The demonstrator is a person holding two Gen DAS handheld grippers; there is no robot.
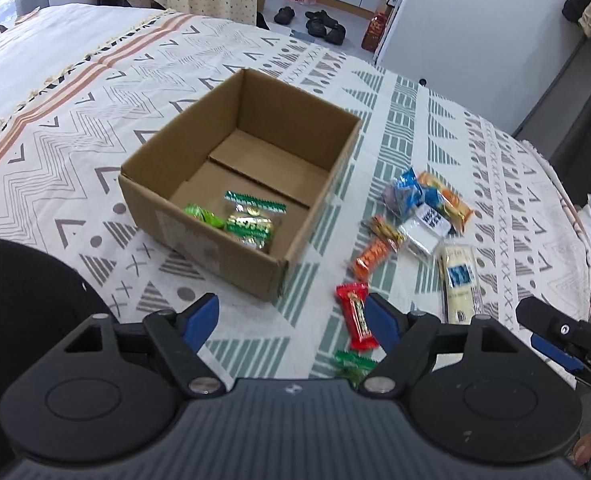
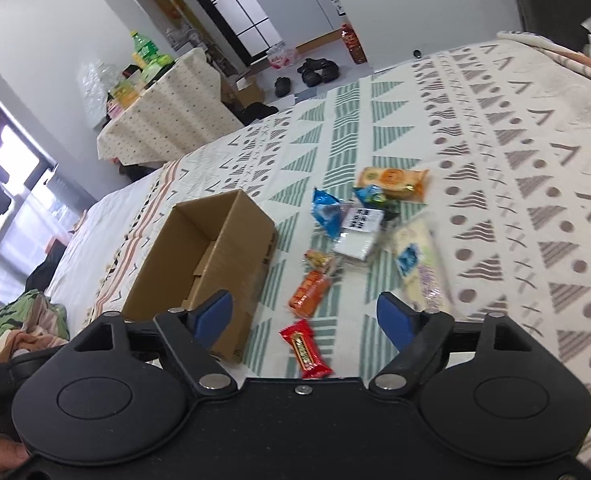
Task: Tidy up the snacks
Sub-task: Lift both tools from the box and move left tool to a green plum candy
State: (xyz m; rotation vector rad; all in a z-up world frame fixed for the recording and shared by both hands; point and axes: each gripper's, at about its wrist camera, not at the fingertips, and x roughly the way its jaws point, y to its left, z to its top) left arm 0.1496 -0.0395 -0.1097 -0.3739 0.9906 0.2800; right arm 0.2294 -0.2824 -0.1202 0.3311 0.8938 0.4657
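The left hand-held gripper (image 1: 293,314) has its jaws wide apart and holds nothing. It hovers over the patterned bed cover (image 1: 75,120), near the cardboard box (image 1: 199,216) with green snacks (image 1: 251,226) inside. The red candy bar (image 1: 355,316) lies beside its right pad. The right hand-held gripper (image 2: 307,316) is also open and empty; loose snacks (image 2: 359,224) lie ahead on the bed.

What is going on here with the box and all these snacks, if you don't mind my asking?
A person is sorting snacks into a cardboard box on a patterned cloth. A few green packets are already inside. The left gripper and right gripper are both open and empty, above a red bar lying loose beside the box.
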